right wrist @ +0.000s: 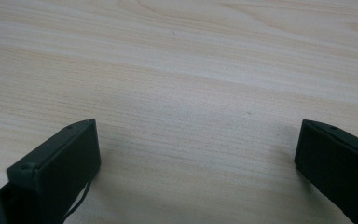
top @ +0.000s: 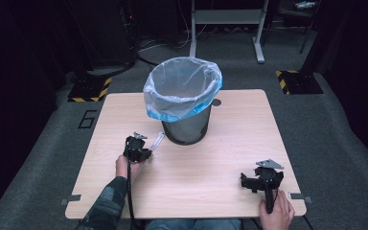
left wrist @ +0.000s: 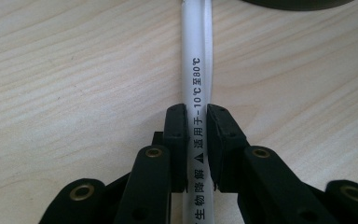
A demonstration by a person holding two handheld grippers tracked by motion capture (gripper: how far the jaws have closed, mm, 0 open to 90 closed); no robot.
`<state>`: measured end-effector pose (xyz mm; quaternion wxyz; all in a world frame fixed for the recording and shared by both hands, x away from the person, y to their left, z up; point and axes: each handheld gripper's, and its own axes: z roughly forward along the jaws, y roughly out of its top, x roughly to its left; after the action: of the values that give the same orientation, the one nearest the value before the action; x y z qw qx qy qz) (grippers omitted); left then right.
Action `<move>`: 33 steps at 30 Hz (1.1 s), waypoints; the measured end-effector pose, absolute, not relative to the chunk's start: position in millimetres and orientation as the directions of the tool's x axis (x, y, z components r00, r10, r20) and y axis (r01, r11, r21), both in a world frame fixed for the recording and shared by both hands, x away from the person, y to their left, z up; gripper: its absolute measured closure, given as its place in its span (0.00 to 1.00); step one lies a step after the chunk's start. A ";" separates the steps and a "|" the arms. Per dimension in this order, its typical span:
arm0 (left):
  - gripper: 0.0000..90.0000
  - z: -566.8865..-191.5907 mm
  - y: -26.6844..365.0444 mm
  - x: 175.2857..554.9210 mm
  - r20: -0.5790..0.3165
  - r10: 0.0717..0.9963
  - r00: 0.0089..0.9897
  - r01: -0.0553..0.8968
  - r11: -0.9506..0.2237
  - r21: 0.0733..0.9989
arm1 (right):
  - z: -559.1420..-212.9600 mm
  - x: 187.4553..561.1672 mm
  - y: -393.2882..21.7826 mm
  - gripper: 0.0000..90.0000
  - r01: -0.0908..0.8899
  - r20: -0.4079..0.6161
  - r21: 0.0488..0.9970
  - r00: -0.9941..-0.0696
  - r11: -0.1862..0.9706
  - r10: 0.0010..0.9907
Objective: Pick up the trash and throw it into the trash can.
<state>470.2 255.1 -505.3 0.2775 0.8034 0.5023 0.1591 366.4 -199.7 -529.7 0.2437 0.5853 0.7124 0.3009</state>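
A thin white plastic piece (left wrist: 196,56) with black print along it lies flat on the wooden table (top: 211,163). It runs toward the base of the waste bin (top: 186,125). My left gripper (left wrist: 196,114) is shut on it, with both black pads pressing its sides. In the high view the same white piece (top: 157,142) sticks out of the left gripper (top: 141,149) toward the bin. My right gripper (top: 250,181) rests near the table's front right corner. Its jaws (right wrist: 196,135) stand wide apart over bare wood, with nothing between them.
The black bin carries a clear bag with a blue edge (top: 182,88) folded over its rim and stands at the table's middle back. Its dark base (left wrist: 298,3) is just beyond the white piece. Grey carpet, a white stand (top: 225,19) and yellow-black striped feet (top: 294,81) surround the table.
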 end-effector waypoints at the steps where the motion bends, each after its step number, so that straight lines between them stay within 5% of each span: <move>1: 0.88 -505.5 256.4 470.0 -0.029 0.899 0.436 0.722 -0.331 0.607 | -529.7 366.4 -199.6 0.00 0.688 0.008 0.714 -0.195 0.131 0.981; 33: 0.88 -463.1 299.2 457.5 -0.087 0.921 0.380 0.652 -0.200 0.731 | -529.7 366.5 -199.7 0.00 0.688 0.005 0.714 -0.197 0.134 0.980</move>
<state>457.5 299.2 -463.1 0.3548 0.7510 0.5237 0.1895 366.5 -199.7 -529.7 0.2434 0.5852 0.7126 0.3008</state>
